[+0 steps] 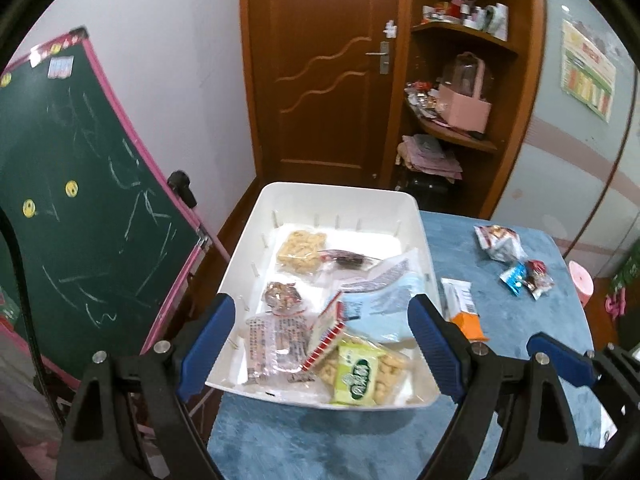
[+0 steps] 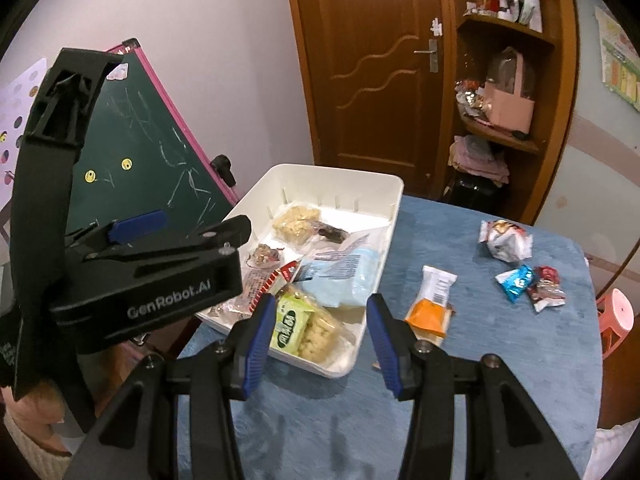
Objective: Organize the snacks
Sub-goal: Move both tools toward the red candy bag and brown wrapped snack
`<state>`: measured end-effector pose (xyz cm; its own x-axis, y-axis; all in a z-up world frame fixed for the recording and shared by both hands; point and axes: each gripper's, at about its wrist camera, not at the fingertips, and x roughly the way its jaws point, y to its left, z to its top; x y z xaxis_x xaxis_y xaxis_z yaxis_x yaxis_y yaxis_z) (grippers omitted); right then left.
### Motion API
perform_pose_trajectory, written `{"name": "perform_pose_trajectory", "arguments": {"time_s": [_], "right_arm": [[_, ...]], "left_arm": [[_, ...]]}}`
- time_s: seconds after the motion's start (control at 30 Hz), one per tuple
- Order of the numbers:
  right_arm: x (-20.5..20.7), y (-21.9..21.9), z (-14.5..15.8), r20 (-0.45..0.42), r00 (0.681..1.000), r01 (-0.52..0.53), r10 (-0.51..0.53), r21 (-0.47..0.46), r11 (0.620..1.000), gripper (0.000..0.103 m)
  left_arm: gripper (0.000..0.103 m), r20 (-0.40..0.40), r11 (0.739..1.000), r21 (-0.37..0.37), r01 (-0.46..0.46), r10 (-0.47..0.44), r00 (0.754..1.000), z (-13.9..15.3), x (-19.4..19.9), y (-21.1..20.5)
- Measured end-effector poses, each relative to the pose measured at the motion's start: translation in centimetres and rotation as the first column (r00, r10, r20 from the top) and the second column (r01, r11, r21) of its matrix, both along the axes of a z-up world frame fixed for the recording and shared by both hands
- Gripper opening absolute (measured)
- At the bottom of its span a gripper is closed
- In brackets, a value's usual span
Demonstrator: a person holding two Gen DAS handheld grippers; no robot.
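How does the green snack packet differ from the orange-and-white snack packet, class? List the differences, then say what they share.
Place: the green snack packet lies inside the white bin; the orange-and-white snack packet lies outside it on the blue tablecloth.
Wrapper: the green one has a clear part showing pale puffs; the orange-and-white one is opaque.
Neighbours: the green one touches other packets; the orange-and-white one lies alone.
Shared: both lie flat, ungripped.

White tray (image 1: 248,264), blue tablecloth (image 1: 500,312)

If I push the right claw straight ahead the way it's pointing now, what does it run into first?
Probably the near right corner of the white bin, about where the green snack pack lies. The right claw is open and empty, aimed down at that corner. The orange-and-white bar lies just right of that line. Depth is unclear.
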<state>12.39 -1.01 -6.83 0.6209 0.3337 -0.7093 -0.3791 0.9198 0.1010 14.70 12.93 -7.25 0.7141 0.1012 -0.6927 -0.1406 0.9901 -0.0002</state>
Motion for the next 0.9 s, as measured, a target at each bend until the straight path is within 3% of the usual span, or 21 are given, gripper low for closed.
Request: {"name": "perform_pose_trajectory", "arguments": {"time_s": [0.47,0.9], "right_arm": [[-2.9,-11.1,2.0,0.058,0.990,0.128,-0.131,0.048,0.991,0.048],[0.4,-25.5,5.5,0.136,0.919,0.374,-0.370,-0.002,0.928,0.048]], "left_arm": [[0.088,-0.001,0.982,0.102,0.156,-0.157,0.988,2.8,-1.5,-12.1],[0.088,0.010,0.939,0.196,0.284,-0.291,0.957,6.4,2.8,-21.4]]}}
